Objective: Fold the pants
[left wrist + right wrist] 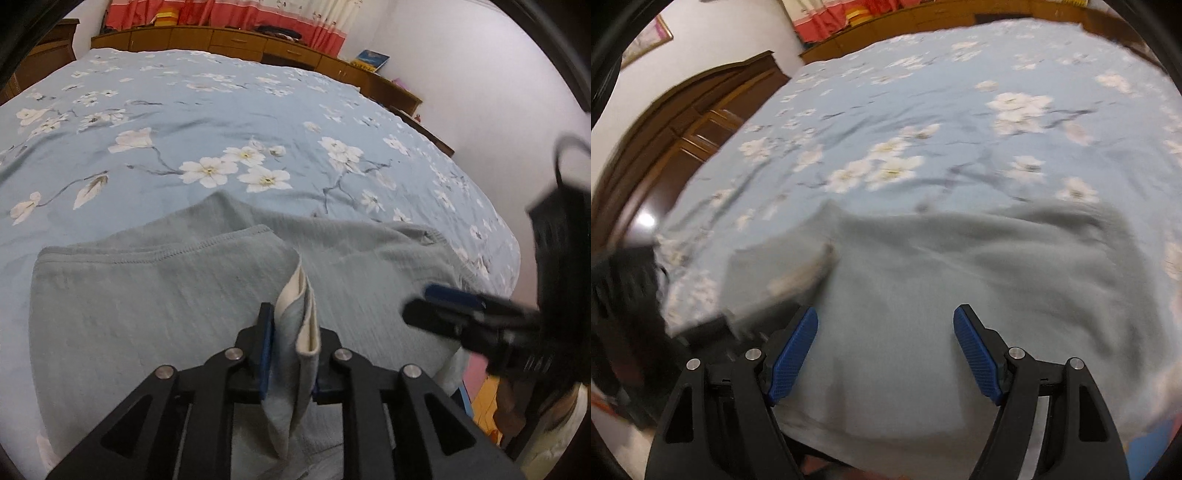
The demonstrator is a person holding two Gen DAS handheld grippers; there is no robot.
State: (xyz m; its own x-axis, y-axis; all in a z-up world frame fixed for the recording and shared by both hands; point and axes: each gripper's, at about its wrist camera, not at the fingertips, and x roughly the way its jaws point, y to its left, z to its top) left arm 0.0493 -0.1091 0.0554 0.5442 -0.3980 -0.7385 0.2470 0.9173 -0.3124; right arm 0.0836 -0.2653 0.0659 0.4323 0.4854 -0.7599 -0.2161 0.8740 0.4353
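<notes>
Your left gripper (290,345) tilts down over the near edge of the bed (207,110), its jaws nearly closed with a bunched fold of the grey pants (155,295) standing between the blue pads; the fold shows a cream lining, and whether the pads press it firmly is hard to judge. Your right gripper (885,354) also angles downward, jaws spread wide with nothing between them, hovering above the same grey cloth. In the left wrist view that right gripper enters from the right edge as a dark, blurred shape just over the pants.

The pants lie spread across the near part of the bed, one layer folded over another with a stitched hem running across the far side on the left. Beneath them stretches a pale blue bedspread (923,110) printed with white blossoms. Along the far side of the bed runs a low wooden cabinet (236,40), with a red and cream curtain (229,14) above it and a white wall (461,74) to the right. A dark wooden wardrobe (683,122) stands at the left in the right wrist view.

The right wrist view is smeared by motion, so the folds there are indistinct. The near edge of the pants is cut off behind both grippers' frames
</notes>
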